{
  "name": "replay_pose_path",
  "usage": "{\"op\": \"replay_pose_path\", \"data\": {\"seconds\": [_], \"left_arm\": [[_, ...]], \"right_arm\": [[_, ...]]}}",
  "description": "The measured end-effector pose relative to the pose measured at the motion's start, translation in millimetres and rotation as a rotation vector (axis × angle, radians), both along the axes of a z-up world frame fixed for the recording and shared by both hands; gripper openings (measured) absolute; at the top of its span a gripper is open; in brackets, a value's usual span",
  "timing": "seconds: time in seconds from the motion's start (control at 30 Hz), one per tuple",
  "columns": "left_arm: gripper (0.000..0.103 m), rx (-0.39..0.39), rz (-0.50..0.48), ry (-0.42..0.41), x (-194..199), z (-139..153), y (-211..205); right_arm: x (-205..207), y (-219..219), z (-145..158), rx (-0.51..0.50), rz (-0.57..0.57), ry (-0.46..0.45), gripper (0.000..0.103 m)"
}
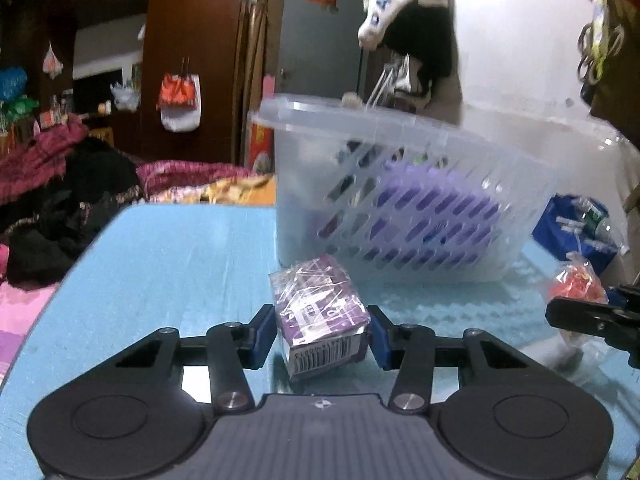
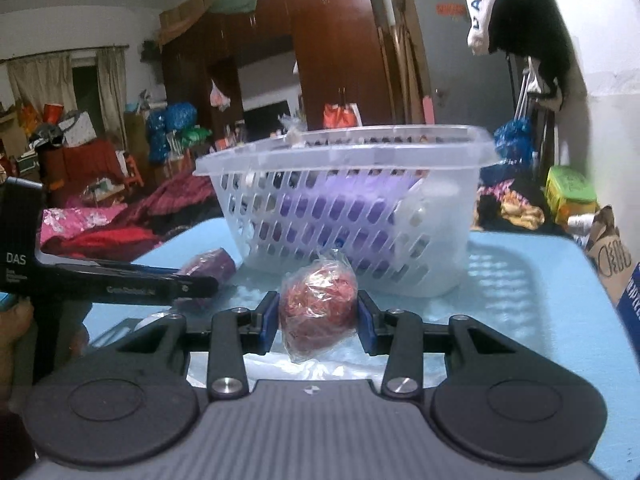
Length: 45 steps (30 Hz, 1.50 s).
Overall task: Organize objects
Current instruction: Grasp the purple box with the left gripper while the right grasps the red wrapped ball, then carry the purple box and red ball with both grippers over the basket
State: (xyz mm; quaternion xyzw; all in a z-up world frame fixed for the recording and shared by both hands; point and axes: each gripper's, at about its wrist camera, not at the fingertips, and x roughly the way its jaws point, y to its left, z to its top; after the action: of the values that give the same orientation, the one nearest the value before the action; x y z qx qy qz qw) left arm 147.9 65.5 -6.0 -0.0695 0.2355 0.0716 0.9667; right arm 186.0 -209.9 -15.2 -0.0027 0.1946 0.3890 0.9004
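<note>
A purple box [image 1: 320, 316] wrapped in clear film lies on the light blue table [image 1: 180, 260]. My left gripper [image 1: 322, 322] is shut on it, with a blue pad against each side. A red bundle in a clear plastic bag [image 2: 318, 308] sits between the pads of my right gripper [image 2: 318, 314], which is shut on it. Just behind both stands a translucent slotted basket [image 1: 360, 114] [image 2: 340, 148] with purple items inside. The right wrist view shows the left gripper [image 2: 192, 284] and the purple box [image 2: 208, 266] at left. The left wrist view shows the red bundle [image 1: 576, 284] at right.
Piles of clothes [image 1: 60, 184] lie beyond the table's left edge. A blue bag [image 1: 572, 224] sits past the far right corner, and a brown paper bag [image 2: 608, 256] stands off the right edge. A dark wooden wardrobe [image 2: 340, 60] fills the back.
</note>
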Motion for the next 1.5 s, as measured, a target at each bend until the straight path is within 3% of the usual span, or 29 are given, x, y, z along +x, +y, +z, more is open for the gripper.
{"op": "replay_pose_path", "data": {"seconds": [0.37,0.57,0.77,0.97,1.17,1.27,1.5], "left_arm": [[0.051,-0.005,-0.013,-0.210,-51.9,32.1,-1.8],[0.051,0.071,-0.059,-0.339,-79.5,75.7,-23.8],[0.052,0.133,-0.072,-0.374,-64.4,116.3,-35.1],[0.051,0.166,-0.083,-0.405,-51.9,144.6,-48.7],[0.051,0.216,-0.104,-0.434,-43.1,161.3,-67.4],[0.052,0.232,-0.102,-0.415,-20.7,162.3,-71.4],[0.051,0.191,-0.082,-0.179,70.6,133.7,-47.3]], "right_arm": [[-16.2,-35.1,15.7,0.120,-0.031,-0.185,0.043],[-29.7,-38.9,45.8,0.125,-0.071,-0.296,0.043],[-37.3,-29.4,75.6,0.083,-0.109,-0.479,0.043],[-23.4,-15.7,93.8,0.077,-0.119,-0.519,0.043],[-11.5,-5.2,100.3,0.068,-0.118,-0.490,0.043],[8.0,2.5,99.7,0.061,-0.111,-0.414,0.043],[82.9,42.8,81.7,-0.068,-0.122,-0.109,0.043]]}}
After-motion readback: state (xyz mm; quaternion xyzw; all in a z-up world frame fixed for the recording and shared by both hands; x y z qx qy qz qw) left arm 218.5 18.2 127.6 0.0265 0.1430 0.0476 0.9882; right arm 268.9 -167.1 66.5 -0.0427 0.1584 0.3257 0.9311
